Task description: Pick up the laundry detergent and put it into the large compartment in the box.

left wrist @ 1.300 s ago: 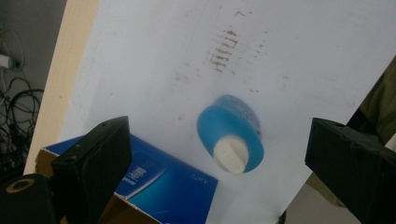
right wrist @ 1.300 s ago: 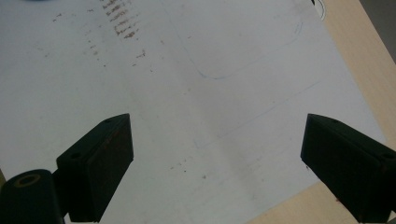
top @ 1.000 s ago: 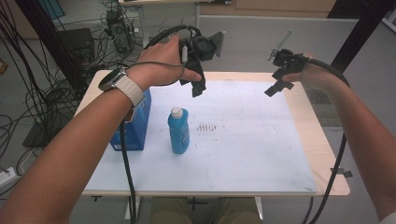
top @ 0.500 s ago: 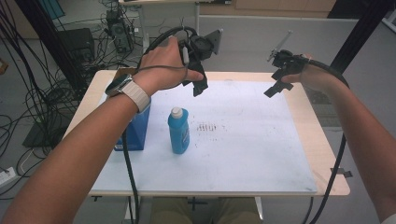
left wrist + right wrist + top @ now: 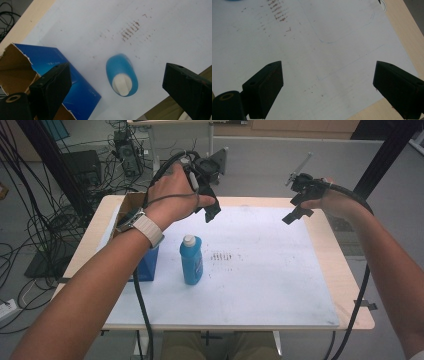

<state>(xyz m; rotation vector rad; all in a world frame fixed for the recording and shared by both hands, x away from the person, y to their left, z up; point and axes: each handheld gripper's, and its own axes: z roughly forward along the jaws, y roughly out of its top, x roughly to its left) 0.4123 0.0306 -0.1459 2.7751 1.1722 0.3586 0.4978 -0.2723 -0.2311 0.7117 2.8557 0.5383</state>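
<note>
The blue bottle [image 5: 191,259] is seen upright at centre-left of the high view, beside the blue box [image 5: 72,80]. An approach is judged underway: the left gripper [image 5: 210,212], jaws spread, is poised above; descent is needed. The right gripper [image 5: 294,213] is held released too.

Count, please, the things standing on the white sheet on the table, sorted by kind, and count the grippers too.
Bottle (blue, white cap, upright): 1
Box (blue cardboard, top torn open): 1
Grippers: 2, the left gripper and the right gripper, both open and held above the far part of the sheet
Total: 4
</note>
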